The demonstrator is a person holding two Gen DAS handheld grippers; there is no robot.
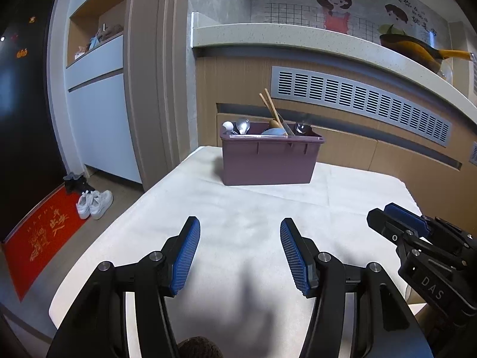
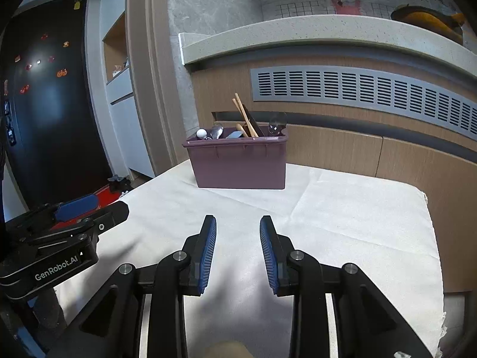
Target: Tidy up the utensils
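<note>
A purple plastic bin (image 1: 269, 161) stands at the far side of the white-clothed table (image 1: 238, 217); it also shows in the right wrist view (image 2: 238, 162). In it are wooden chopsticks (image 1: 272, 109), metal spoons (image 1: 243, 126), a white spoon (image 1: 228, 126) and a blue utensil (image 1: 274, 131). My left gripper (image 1: 240, 229) is open and empty, held above the cloth well short of the bin. My right gripper (image 2: 238, 226) is open and empty beside it, and its side shows in the left wrist view (image 1: 396, 217).
A stone counter ledge (image 1: 298, 37) with a yellow pan (image 1: 417, 50) runs behind the table, above a grey vent grille (image 1: 357, 98). On the floor at left lie white sneakers (image 1: 94, 203) and a red doormat (image 1: 44, 232). The table's left and right edges drop off.
</note>
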